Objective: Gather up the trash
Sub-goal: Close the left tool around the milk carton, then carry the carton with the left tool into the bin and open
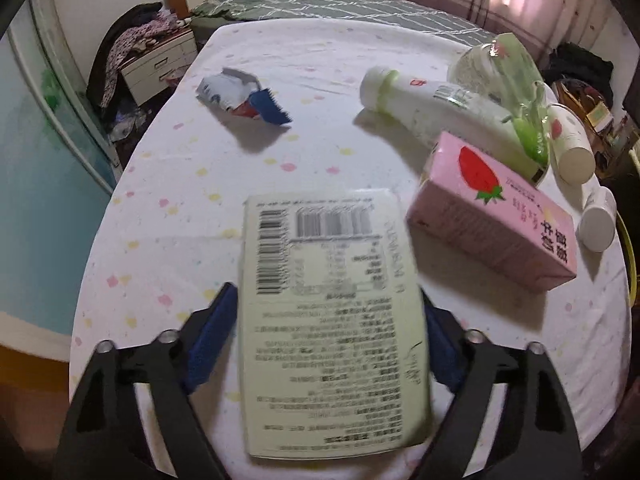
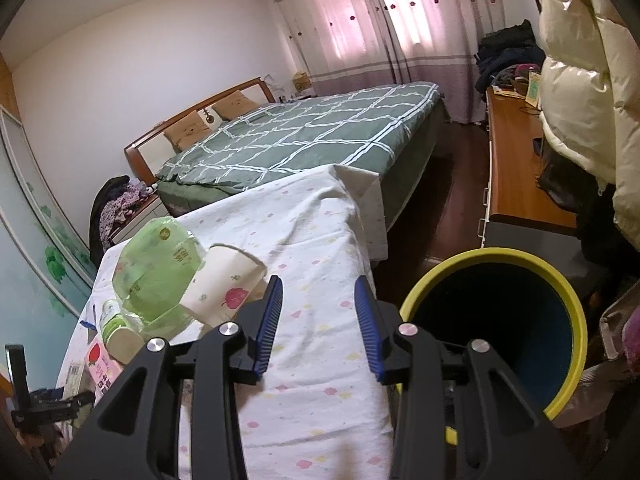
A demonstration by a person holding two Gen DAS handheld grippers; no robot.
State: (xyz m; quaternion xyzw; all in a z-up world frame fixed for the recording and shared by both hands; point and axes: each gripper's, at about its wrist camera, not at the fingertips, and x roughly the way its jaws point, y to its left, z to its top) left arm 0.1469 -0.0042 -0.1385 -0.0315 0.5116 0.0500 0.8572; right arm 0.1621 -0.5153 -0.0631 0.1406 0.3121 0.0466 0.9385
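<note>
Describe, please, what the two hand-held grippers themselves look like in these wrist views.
Both look alike. The left gripper has matte black, angular plastic linkage arms with triangular cut-outs, round silver pivot bolts, and two fingers faced with ribbed blue pads. The right gripper shows the same black frame, silver bolts and blue ridged finger pads. No cables, markings or sleeves are visible.
</note>
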